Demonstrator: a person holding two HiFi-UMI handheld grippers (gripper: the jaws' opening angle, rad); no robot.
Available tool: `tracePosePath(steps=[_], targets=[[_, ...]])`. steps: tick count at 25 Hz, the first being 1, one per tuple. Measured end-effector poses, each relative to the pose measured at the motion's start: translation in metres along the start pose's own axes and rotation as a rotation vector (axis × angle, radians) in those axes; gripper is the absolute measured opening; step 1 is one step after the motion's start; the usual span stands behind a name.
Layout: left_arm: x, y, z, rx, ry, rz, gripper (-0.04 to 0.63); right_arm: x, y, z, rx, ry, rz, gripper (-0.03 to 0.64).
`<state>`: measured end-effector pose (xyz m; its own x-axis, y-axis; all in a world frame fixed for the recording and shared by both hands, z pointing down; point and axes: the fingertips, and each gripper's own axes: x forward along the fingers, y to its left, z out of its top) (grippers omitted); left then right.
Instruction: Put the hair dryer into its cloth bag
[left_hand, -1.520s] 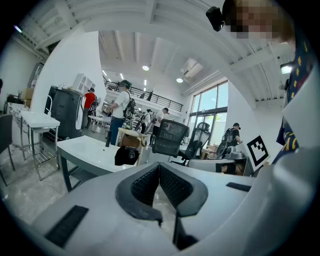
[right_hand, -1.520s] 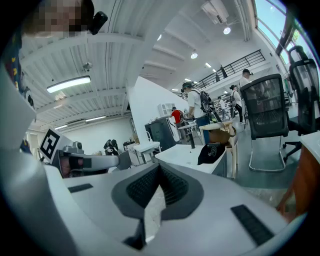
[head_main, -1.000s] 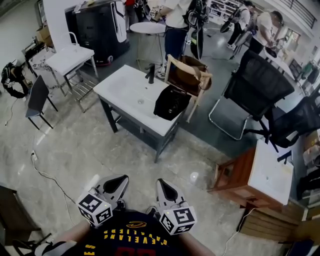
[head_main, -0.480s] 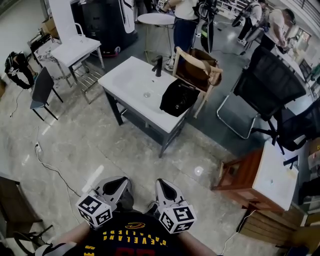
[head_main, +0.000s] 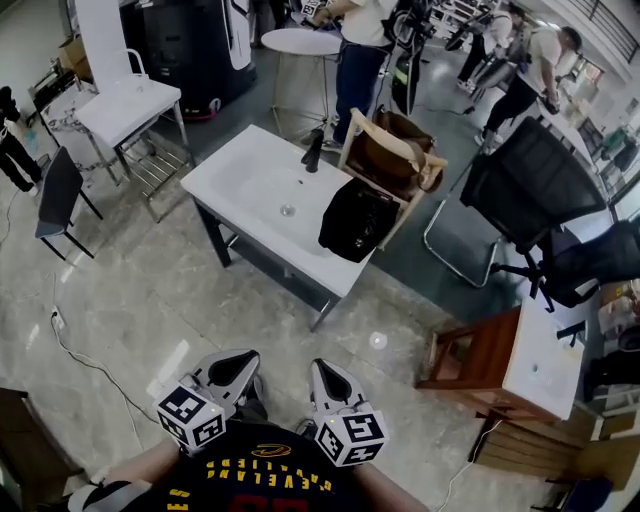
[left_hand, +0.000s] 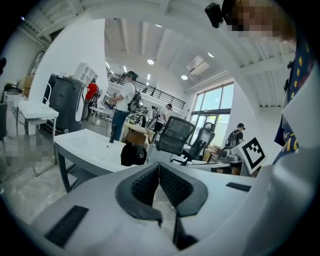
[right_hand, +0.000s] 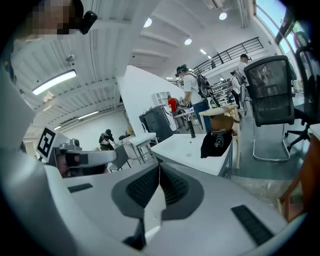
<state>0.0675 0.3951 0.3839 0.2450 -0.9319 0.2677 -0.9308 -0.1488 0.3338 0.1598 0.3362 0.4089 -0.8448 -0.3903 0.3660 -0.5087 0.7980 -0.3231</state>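
A black cloth bag (head_main: 356, 220) lies slumped on the right end of a white table (head_main: 250, 175). It also shows small in the left gripper view (left_hand: 133, 154) and in the right gripper view (right_hand: 216, 142). A slim black upright thing (head_main: 313, 150) stands at the table's far edge; I cannot tell whether it is the hair dryer. My left gripper (head_main: 243, 358) and right gripper (head_main: 322, 366) hang side by side close to my body, well short of the table. Both are shut with nothing between the pads (left_hand: 159, 166) (right_hand: 159, 166).
A wooden chair with a brown bag (head_main: 395, 155) stands behind the table. Black office chairs (head_main: 525, 180) are at the right. A wooden stand (head_main: 470, 355) sits near right. A cable (head_main: 85, 345) runs over the floor at the left. People (head_main: 355, 40) stand at the back.
The whole scene has shifted as I move over the floor toward the white table, which looks slightly nearer. Both grippers stay shut and keep their place low in the view.
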Motion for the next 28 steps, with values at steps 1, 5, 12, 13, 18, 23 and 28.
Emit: tracePosePath(steps=[1, 5, 12, 13, 18, 23, 28], targets=[[0.003, 0.008, 0.004, 0.000, 0.002, -0.018, 0.005, 0.009, 0.002, 0.002, 0.000, 0.004, -0.009, 0.009], [0.013, 0.036, 0.012, -0.014, 0.023, -0.089, 0.005, 0.039, 0.008, 0.010, 0.010, 0.017, -0.064, 0.009], [0.023, 0.083, 0.014, -0.052, 0.049, -0.138, 0.005, 0.065, 0.008, 0.017, 0.031, 0.039, -0.159, 0.009], [0.025, 0.085, 0.013, -0.061, 0.053, -0.145, 0.005, 0.067, 0.006, 0.017, 0.034, 0.045, -0.170, 0.009], [0.046, 0.093, 0.011, -0.076, 0.073, -0.173, 0.005, 0.085, -0.005, 0.014, 0.050, 0.078, -0.176, 0.009], [0.073, 0.117, 0.015, -0.066, 0.084, -0.122, 0.005, 0.121, -0.031, 0.017, 0.090, 0.088, -0.131, 0.009], [0.102, 0.148, 0.043, -0.051, 0.058, -0.023, 0.005, 0.166, -0.053, 0.047, 0.066, 0.091, -0.040, 0.009]])
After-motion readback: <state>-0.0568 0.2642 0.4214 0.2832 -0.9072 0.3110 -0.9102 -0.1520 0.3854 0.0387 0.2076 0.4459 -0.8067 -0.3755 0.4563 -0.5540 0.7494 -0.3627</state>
